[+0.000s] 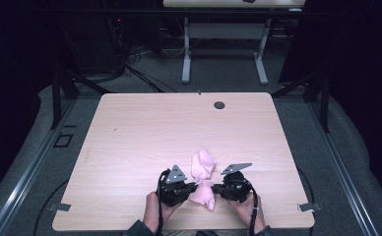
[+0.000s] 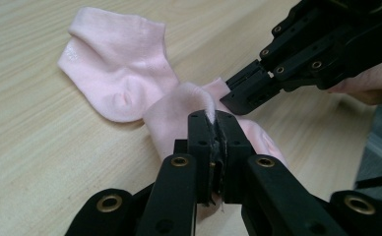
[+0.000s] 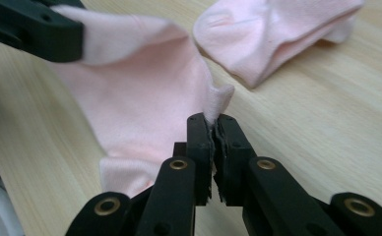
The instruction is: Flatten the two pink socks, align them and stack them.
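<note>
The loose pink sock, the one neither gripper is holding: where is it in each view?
High view: loose sock at near-centre of the table, just beyond both grippers.
Left gripper view: upper left, on the wood.
Right gripper view: upper right.
Shared landmark: the held sock, pinched by both grippers, touching it.
</note>
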`<action>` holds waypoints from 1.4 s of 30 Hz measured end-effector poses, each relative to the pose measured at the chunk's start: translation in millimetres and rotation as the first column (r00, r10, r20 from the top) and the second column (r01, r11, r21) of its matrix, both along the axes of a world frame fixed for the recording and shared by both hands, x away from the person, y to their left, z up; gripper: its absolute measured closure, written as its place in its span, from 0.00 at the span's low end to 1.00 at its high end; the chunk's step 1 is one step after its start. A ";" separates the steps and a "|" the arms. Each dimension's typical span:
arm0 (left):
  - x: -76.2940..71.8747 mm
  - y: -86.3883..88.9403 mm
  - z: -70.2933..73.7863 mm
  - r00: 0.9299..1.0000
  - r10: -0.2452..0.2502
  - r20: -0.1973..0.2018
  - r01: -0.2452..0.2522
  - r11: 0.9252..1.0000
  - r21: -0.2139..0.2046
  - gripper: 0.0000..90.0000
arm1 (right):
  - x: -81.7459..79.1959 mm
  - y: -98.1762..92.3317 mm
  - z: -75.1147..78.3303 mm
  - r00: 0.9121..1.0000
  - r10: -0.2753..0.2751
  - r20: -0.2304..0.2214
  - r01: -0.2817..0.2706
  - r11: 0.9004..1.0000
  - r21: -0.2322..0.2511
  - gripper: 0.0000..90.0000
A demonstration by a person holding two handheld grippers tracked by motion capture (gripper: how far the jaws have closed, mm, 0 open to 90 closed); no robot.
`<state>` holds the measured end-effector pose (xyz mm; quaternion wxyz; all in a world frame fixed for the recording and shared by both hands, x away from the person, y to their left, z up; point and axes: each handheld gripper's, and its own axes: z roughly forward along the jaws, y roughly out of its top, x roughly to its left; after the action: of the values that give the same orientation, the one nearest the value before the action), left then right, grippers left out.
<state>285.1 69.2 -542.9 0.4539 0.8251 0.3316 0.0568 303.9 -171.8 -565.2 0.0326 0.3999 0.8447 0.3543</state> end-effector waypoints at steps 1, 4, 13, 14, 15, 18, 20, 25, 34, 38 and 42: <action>-1.1 3.4 -0.2 1.000 0.014 -0.022 -0.015 0.999 -0.049 0.96 | -0.4 -0.9 3.2 1.000 -0.006 0.007 0.006 1.000 -0.019 0.95; -5.7 10.5 -3.5 0.998 0.053 -0.045 -0.057 0.994 -0.098 0.96 | -2.6 -2.7 14.7 1.000 -0.001 0.030 0.003 0.998 -0.065 0.95; -11.9 20.7 -22.3 0.979 0.154 -0.135 -0.162 0.985 -0.054 0.82 | -0.3 9.6 44.6 0.996 0.076 0.051 -0.062 0.970 -0.233 0.94; -12.7 22.6 -22.9 0.976 0.178 -0.123 -0.183 0.983 -0.029 0.74 | 0.9 13.6 42.8 0.996 0.082 0.045 -0.069 0.969 -0.236 0.92; -13.6 24.0 -22.8 0.975 0.190 -0.117 -0.194 0.981 -0.023 0.67 | 3.0 17.5 38.9 0.995 0.097 0.037 -0.086 0.970 -0.229 0.87; -16.6 32.1 -17.7 0.970 0.231 -0.077 -0.230 0.973 0.022 0.51 | 6.0 19.6 29.3 0.991 0.129 0.022 -0.123 0.975 -0.188 0.77; -18.3 35.0 -11.5 0.969 0.245 -0.036 -0.243 0.969 0.038 0.45 | 6.1 13.6 27.5 0.994 0.106 0.030 -0.100 0.982 -0.160 0.74; -5.2 33.6 -4.1 0.975 0.220 -0.007 -0.219 0.972 0.085 0.40 | 2.5 -12.2 32.2 0.998 0.024 0.054 -0.020 0.997 -0.072 0.68; 30.2 22.3 -18.4 0.974 0.190 -0.123 -0.173 0.976 0.135 0.51 | 4.3 -26.6 13.9 0.998 -0.052 -0.033 0.052 0.999 -0.004 0.61; 32.5 21.2 -25.2 0.970 0.181 -0.162 -0.155 0.975 0.156 0.63 | 9.9 -17.4 5.0 0.997 -0.037 -0.067 0.035 0.999 -0.021 0.68; 31.1 20.1 -27.9 0.973 0.161 -0.166 -0.133 0.977 0.168 0.78 | 10.5 -11.8 -0.2 0.997 -0.036 -0.070 0.034 0.999 -0.031 0.85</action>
<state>316.2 89.3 -570.8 0.3510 0.8328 0.4261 0.0418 314.4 -183.6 -565.4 0.0148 0.4266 0.8432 0.3268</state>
